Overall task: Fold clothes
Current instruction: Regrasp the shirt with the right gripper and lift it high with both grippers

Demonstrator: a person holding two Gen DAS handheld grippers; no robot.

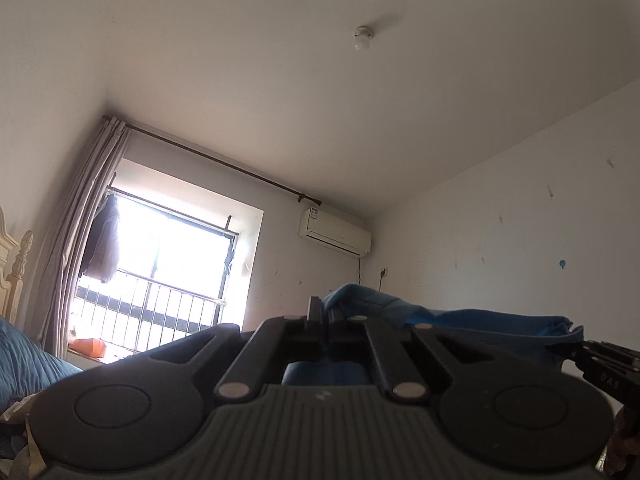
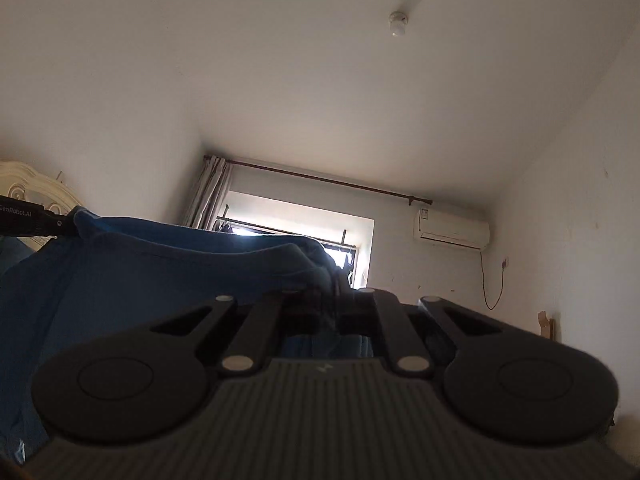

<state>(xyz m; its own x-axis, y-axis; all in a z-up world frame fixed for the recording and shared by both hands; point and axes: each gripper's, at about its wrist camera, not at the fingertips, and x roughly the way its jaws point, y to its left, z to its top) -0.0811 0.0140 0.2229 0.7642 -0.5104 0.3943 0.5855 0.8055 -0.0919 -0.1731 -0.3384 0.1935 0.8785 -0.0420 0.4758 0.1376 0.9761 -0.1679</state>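
Both cameras tilted up at a plain white ceiling with a small round lamp fitting (image 1: 363, 37). Below it stood a bright barred window (image 1: 160, 264), a grey pleated curtain (image 1: 86, 216) and a white boxy air conditioner (image 1: 335, 232). The soft blue cloth garment (image 2: 132, 272) hung stretched before the window, the left gripper (image 1: 318, 312) and right gripper (image 2: 328, 292) each clamped on its edge.

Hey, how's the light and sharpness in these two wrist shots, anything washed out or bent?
Left wrist view: the window is blown out white and the curtain rod bows from fisheye. Right wrist view: dimmer, the blue garment backlit and the right gripper nearly a silhouette.
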